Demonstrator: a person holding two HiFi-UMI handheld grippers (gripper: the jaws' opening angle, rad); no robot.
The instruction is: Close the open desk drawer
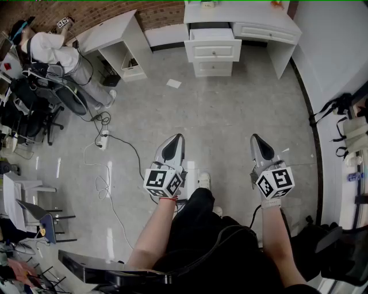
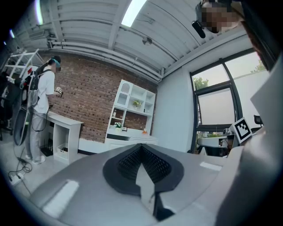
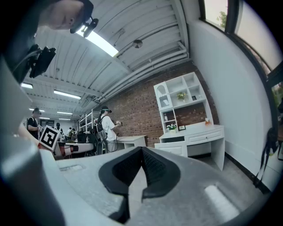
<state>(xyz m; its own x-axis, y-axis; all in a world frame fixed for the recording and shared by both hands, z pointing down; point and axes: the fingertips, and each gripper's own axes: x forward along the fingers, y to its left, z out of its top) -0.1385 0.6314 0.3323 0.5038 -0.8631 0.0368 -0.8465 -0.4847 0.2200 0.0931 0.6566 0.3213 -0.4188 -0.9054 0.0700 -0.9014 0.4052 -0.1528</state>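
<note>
A white desk (image 1: 253,16) stands against the far wall, several steps ahead across the floor. Its top left drawer (image 1: 211,34) is pulled out above two closed ones. My left gripper (image 1: 179,136) and right gripper (image 1: 255,136) are held side by side at waist height, pointing towards the desk and far short of it. Both are shut with nothing between the jaws. In the right gripper view the desk (image 3: 199,132) shows with the open drawer (image 3: 169,148) beyond my right gripper (image 3: 142,150). In the left gripper view the desk (image 2: 128,137) is small beyond my left gripper (image 2: 141,148).
A second white desk (image 1: 112,34) stands at the far left, with a person (image 1: 57,54) beside it. Cables and a power strip (image 1: 103,139) trail over the floor at the left. A paper scrap (image 1: 173,83) lies ahead. Office chairs crowd the left, bags (image 1: 345,106) the right wall.
</note>
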